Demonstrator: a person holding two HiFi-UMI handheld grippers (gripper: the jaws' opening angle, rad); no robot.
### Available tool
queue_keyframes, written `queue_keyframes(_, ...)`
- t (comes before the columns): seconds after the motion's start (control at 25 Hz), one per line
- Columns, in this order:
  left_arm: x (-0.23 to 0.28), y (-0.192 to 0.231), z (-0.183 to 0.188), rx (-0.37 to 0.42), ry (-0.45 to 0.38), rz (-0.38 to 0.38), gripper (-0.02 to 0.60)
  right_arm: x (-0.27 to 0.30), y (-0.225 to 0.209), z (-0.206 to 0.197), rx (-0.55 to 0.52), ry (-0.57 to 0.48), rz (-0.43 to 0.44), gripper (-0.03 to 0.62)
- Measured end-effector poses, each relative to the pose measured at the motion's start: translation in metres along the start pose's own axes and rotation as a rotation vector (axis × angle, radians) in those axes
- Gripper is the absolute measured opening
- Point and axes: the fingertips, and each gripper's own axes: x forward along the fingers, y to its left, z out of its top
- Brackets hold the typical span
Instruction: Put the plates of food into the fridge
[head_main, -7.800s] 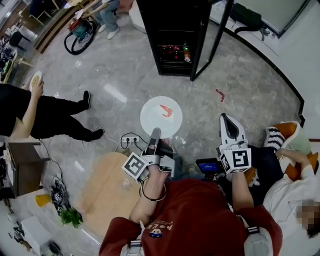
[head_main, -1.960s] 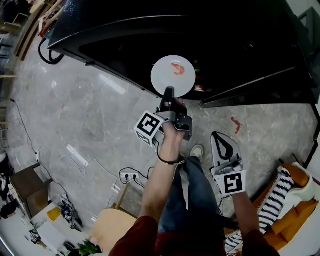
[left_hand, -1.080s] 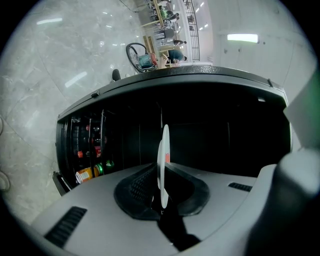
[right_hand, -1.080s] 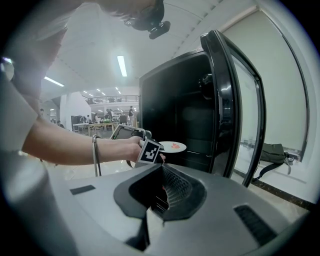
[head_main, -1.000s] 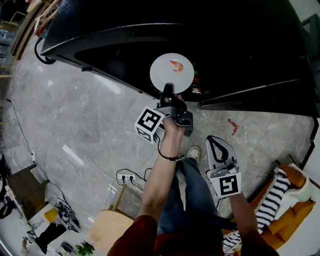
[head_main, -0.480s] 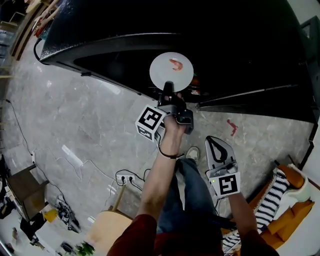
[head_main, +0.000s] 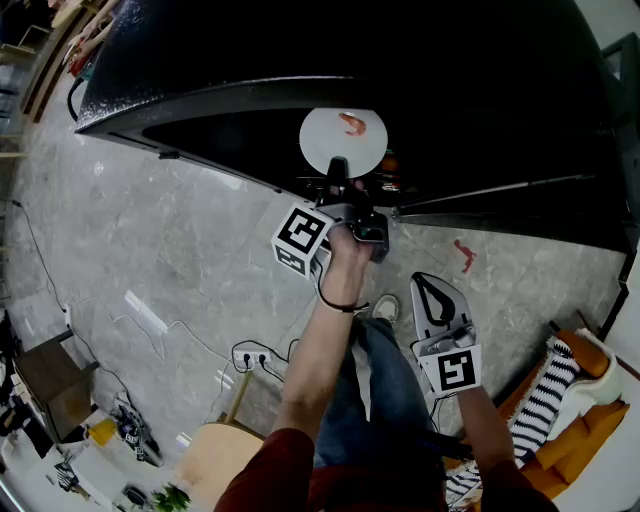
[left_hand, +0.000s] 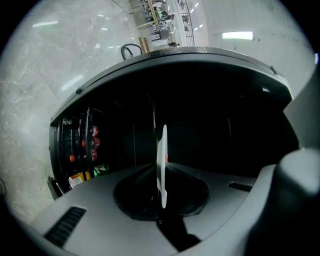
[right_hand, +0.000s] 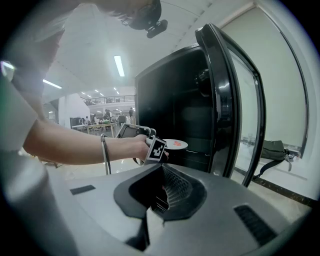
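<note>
Level white plate (head_main: 343, 140) at open fridge (head_main: 200, 50)

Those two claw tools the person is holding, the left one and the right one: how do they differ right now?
The left gripper is clamped on the rim of a white plate; the right gripper holds nothing. The left gripper reaches out to the open fridge; the right gripper is held back, low beside the person's leg. Both are hand-held, and neither has its jaws spread.
</note>
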Motion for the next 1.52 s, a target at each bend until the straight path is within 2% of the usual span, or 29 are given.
queue_keyframes(0.4, 0.01, -0.004, 0.005, 0.018, 0.002, -0.008, 0.026, -0.001, -0.001, -0.003, 0.005, 0.011, 0.003, 0.011)
queue_keyframes(0.6, 0.012, 0.0, 0.005, -0.006, 0.0, -0.007, 0.026, 0.001, -0.003, -0.002, 0.009, 0.006, 0.004, 0.011)
queue_keyframes(1.52, 0.029, 0.0, 0.004, -0.007, 0.025, -0.021, 0.026, 0.005, -0.006, 0.001, -0.005, 0.024, 0.003, 0.011)
